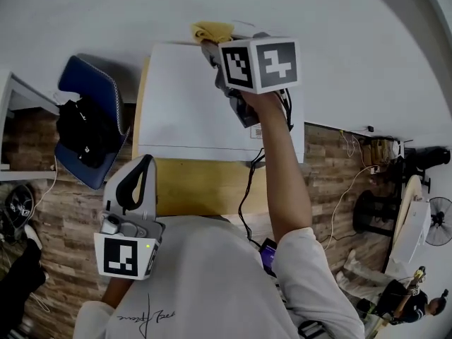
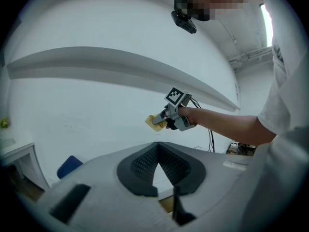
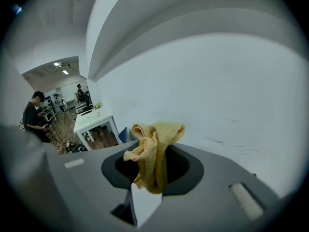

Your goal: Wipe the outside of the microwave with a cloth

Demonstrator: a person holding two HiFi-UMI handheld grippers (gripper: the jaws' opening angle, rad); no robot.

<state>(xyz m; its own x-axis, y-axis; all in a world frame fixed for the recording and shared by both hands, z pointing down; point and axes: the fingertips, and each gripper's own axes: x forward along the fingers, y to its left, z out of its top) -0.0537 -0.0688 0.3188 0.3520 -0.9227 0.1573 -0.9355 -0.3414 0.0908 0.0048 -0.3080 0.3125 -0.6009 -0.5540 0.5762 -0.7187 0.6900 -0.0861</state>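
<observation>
The white microwave stands on a wooden table against the white wall. My right gripper is raised over the microwave's far top edge, shut on a crumpled yellow cloth. In the right gripper view the cloth sticks up from between the jaws of the right gripper, in front of the wall. The left gripper view shows the right gripper and cloth from the side. My left gripper hangs low by the table's front left, its jaws together and empty, as in its own view.
A blue chair with a black item on it stands left of the microwave. A black cable runs down the table's front. A white table and people are farther off. A fan stands at the right.
</observation>
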